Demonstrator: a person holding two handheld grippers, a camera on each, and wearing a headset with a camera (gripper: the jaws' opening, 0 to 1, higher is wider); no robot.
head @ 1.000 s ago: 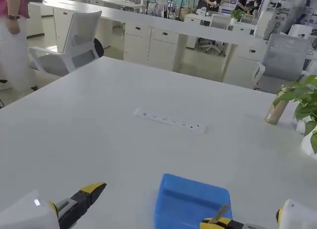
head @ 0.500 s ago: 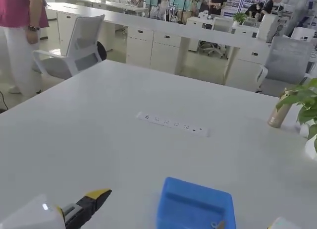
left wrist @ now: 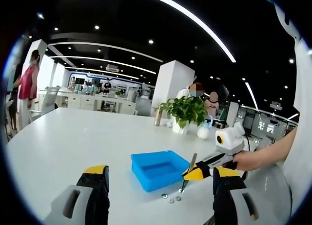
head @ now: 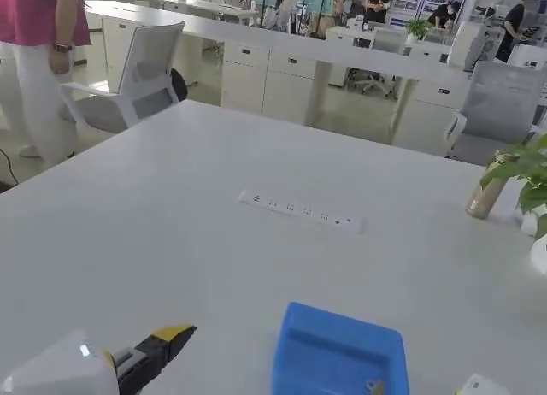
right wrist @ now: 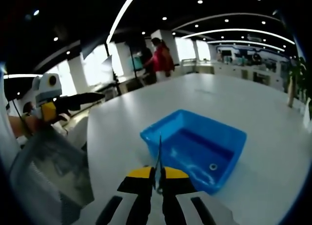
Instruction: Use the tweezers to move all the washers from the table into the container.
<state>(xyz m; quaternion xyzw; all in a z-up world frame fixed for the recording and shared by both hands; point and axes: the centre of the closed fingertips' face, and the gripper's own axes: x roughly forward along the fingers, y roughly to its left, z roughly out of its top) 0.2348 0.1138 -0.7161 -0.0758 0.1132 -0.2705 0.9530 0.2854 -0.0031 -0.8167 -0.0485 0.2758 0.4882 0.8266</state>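
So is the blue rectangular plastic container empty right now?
No, one small round metal washer lies on the floor of the blue plastic container in the right gripper view.

A broad white table (head: 171,207) runs from the near edge to the far side, its top plain and matte. A blue open container (head: 338,356) sits on it at the near edge, a little right of the middle. Farther back, about mid-table, a slim white power strip (head: 299,211) lies flat, running left to right. At the far right a bronze-coloured bottle (head: 485,188) stands upright, with a potted plant (head: 532,177) just to its right. In the left gripper view three small washers (left wrist: 171,199) lie on the bare top just beside the container, not touching it.
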